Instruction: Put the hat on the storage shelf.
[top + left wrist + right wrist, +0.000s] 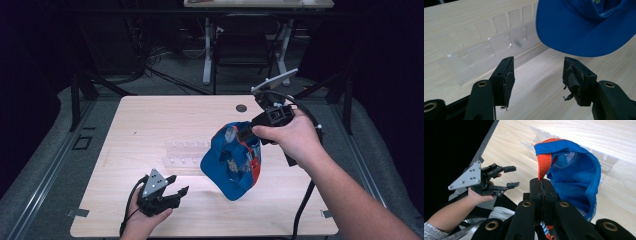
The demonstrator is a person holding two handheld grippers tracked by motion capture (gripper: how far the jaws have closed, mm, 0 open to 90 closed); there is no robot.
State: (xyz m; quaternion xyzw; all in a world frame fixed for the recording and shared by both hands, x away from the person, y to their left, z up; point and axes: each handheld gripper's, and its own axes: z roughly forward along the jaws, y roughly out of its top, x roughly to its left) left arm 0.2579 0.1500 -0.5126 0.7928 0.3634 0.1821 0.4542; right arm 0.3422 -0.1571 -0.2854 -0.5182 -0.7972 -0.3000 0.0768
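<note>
The right gripper point(541, 185) was clamped on the orange edge of a blue cap point(231, 160), holding it over the desk point(150, 120) just beside a clear acrylic rack point(185, 152), while the left gripper point(176, 186), jaws spread and empty, rested near the desk's front edge.
</note>
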